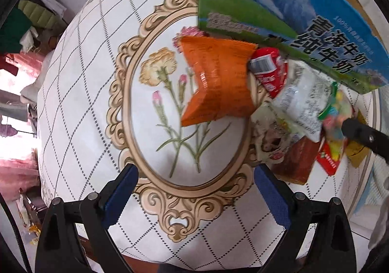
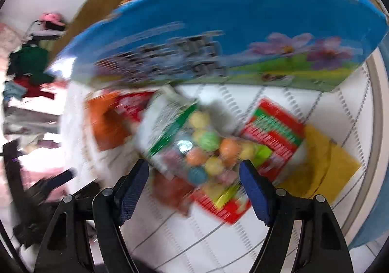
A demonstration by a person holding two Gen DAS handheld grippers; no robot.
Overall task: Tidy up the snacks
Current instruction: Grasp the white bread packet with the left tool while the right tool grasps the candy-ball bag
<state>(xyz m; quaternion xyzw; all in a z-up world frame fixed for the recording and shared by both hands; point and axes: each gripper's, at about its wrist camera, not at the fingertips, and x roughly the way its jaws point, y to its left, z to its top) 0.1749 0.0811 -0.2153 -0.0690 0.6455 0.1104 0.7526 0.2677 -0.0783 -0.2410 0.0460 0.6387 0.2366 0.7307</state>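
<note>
A pile of snack packets lies on the round table beside a blue and green milk carton box point(image 1: 287, 8). An orange packet point(image 1: 218, 83) lies at the pile's left edge, with a red packet point(image 1: 267, 71) and a white packet point(image 1: 304, 100) beside it. My left gripper point(image 1: 195, 175) is open and empty, short of the orange packet. My right gripper point(image 2: 194, 171) is open, its blue pads on either side of a clear bag of coloured candy balls point(image 2: 206, 149). The right wrist view is blurred. The box point(image 2: 218, 30) stands open behind the pile.
The table wears a white cloth point(image 1: 80, 102) with a diamond grid and an oval flower print. A red and green packet point(image 2: 272, 134) and a yellow packet point(image 2: 325, 166) lie right of the candy bag. Clothes and clutter point(image 1: 26, 22) fill the room to the left.
</note>
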